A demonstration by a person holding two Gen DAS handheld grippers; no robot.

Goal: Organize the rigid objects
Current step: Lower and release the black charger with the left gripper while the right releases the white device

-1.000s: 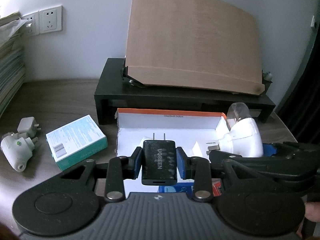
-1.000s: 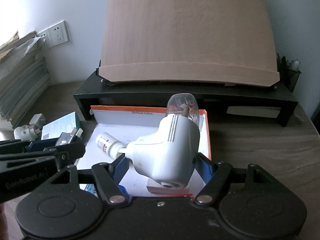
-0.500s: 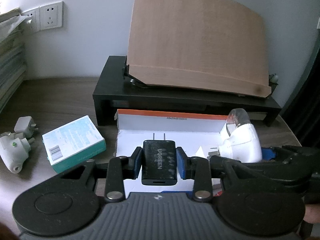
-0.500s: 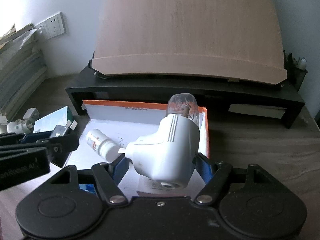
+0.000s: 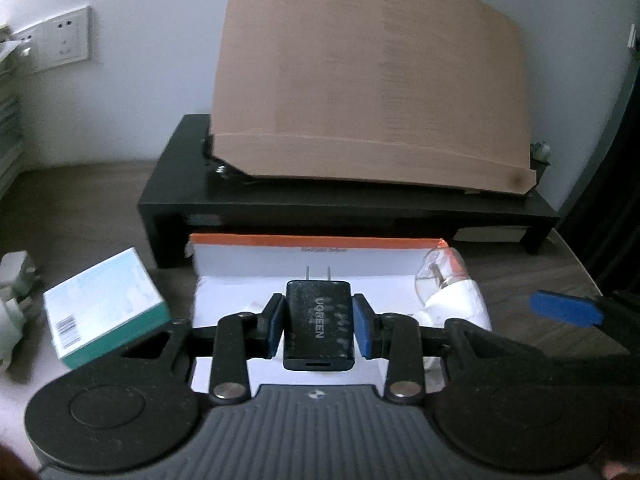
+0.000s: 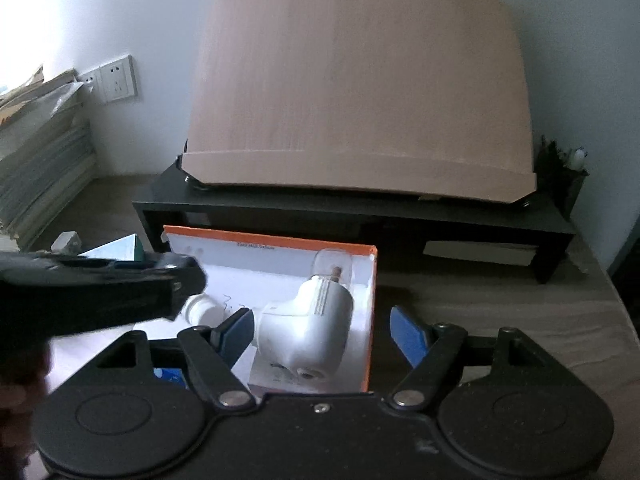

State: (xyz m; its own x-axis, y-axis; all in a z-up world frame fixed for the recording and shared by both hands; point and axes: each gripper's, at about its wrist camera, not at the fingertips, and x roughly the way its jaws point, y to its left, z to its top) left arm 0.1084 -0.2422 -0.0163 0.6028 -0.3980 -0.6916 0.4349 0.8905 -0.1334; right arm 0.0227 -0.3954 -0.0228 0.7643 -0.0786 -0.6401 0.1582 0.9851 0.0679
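Observation:
My left gripper is shut on a black UGREEN charger, prongs pointing forward, held above the white box with an orange rim. My right gripper is open. A white night-light plug with a clear bulb lies in the box between the right gripper's fingers, apart from the pads; it also shows in the left wrist view. A small white bottle lies in the box, partly hidden by the left gripper's body.
A teal and white carton lies left of the box, with white plugs further left. A black monitor riser carrying a tan board stands behind. Stacked papers and wall sockets are at the left.
My right gripper has opened and let go of the white night-light plug, which now rests in the box. My left gripper has moved forward over the box, still holding the charger.

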